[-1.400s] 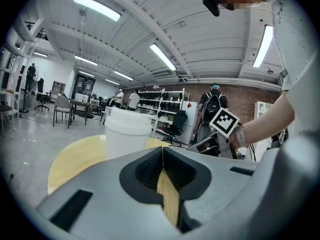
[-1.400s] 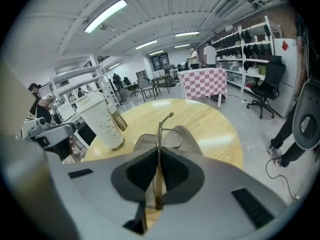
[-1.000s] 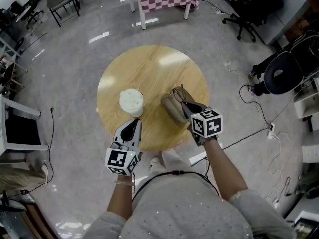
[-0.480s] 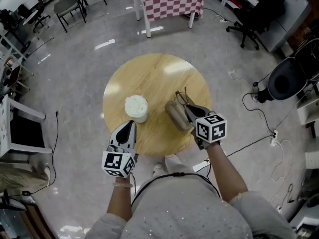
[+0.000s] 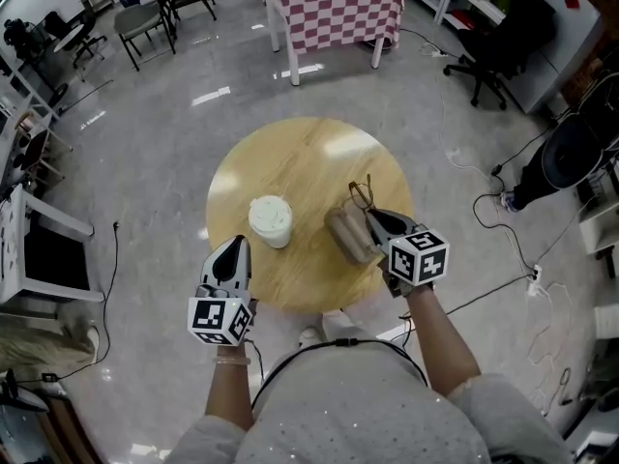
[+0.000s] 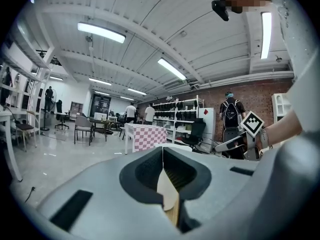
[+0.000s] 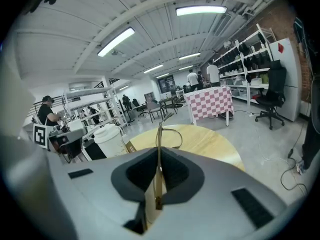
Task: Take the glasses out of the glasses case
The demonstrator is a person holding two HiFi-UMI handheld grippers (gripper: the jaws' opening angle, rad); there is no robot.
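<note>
On the round wooden table (image 5: 290, 162), the tan glasses case (image 5: 348, 236) lies at the front right. My right gripper (image 5: 373, 217) hangs just over it and is shut on thin gold-rimmed glasses (image 5: 363, 193). In the right gripper view the glasses (image 7: 166, 131) stick out upright from the closed jaws, clear of the tabletop (image 7: 210, 141). My left gripper (image 5: 236, 246) is at the table's front left edge, a little short of the white lidded cup (image 5: 271, 220). It is shut with nothing in it, and its jaws meet in the left gripper view (image 6: 163, 156).
The white cup (image 7: 109, 136) stands left of the case. Grey floor surrounds the table. A checkered table (image 5: 334, 8) and chairs (image 5: 135, 22) stand far behind, and office chairs with cables (image 5: 522, 191) are at the right.
My left gripper has drawn back and to the left, away from the cup. The right gripper has lifted a little with the glasses in it.
</note>
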